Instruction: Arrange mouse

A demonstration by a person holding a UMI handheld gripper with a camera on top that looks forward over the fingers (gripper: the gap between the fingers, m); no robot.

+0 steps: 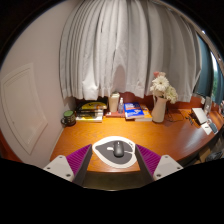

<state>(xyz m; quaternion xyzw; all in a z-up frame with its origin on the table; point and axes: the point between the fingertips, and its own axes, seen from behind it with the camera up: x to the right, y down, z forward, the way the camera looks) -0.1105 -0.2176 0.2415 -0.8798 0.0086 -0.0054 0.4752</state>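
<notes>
A dark grey mouse lies on a white mouse pad on the wooden desk. My gripper is low over the desk's near edge. Its purple pads stand on either side of the mouse pad. The mouse sits between the fingertips, with a gap on each side, and rests on the pad. The fingers are open and hold nothing.
At the back of the desk are a stack of books, a white box, a blue book and a vase of flowers. White curtains hang behind. A white device sits at the far right.
</notes>
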